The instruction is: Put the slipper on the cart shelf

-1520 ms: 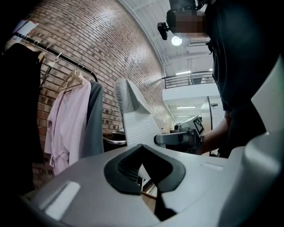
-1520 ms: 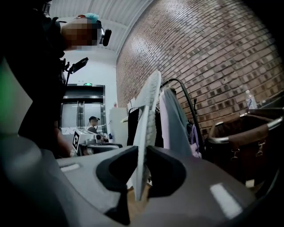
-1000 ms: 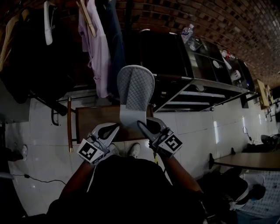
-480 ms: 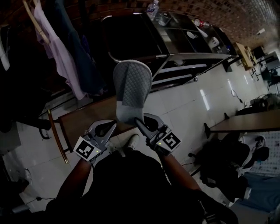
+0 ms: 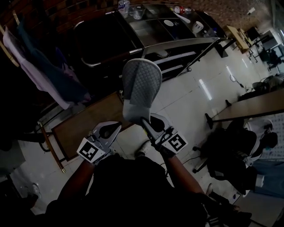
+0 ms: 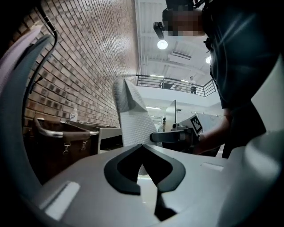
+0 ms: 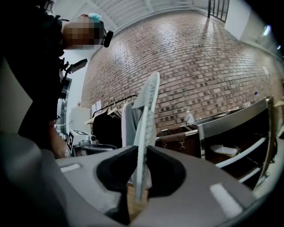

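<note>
On the far left, clothes (image 5: 40,66) hang on a rack by the brick wall. Near them a low wooden bench (image 5: 84,128) stands on the pale floor.

The left gripper (image 5: 116,127) is just to the left of the slipper and does not touch it. In the left gripper view its jaws are together, and there is nothing between them (image 6: 143,148).

The slipper (image 5: 141,84) is in the middle, up in the air. It is grey with a pattern of small squares, and it stands up tall with its round end on top. Its low end is over the edge of the bench. It is not on the cart.

The right gripper (image 5: 144,121) holds the slipper at the low end. In the right gripper view the jaws are narrow and pinch the thin edge of the slipper (image 7: 148,111) from both sides (image 7: 141,153).

Past the slipper, farther off, stands the metal cart (image 5: 177,42) with its shelves. A bottle (image 5: 124,6) stands on its top.

On the right there is a brown table (image 5: 253,106). A dark chair (image 5: 226,150) is near it.
</note>
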Action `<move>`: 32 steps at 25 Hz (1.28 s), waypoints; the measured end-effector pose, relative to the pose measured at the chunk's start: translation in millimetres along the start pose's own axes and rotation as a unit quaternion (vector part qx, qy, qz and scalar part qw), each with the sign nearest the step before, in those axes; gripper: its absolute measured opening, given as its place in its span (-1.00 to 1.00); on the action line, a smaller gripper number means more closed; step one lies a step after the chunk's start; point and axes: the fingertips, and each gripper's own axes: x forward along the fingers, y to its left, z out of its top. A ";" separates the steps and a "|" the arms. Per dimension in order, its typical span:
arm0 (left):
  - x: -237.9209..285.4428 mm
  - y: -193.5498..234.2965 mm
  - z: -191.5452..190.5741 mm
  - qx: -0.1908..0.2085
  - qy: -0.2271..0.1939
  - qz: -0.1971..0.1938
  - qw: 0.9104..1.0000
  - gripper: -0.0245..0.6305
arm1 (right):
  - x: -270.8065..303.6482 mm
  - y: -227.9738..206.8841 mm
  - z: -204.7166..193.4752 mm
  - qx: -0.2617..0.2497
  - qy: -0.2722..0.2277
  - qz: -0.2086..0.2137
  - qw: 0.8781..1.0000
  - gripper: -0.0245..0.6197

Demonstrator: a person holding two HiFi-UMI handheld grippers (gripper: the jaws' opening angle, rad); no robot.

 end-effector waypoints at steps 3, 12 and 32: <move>35.5 -19.6 4.3 -0.001 -0.003 0.000 1.000 -0.93 | -33.1 -29.7 5.0 -0.003 -0.007 -0.006 1.000 -0.72; 144.6 -80.1 -1.2 0.008 0.020 0.002 1.000 -0.93 | -130.4 -112.7 8.3 0.003 -0.027 -0.011 1.000 -0.72; 282.1 -131.5 -13.4 0.023 0.048 -0.018 0.998 -0.93 | -200.8 -218.0 -27.0 0.038 0.007 0.032 0.999 -0.72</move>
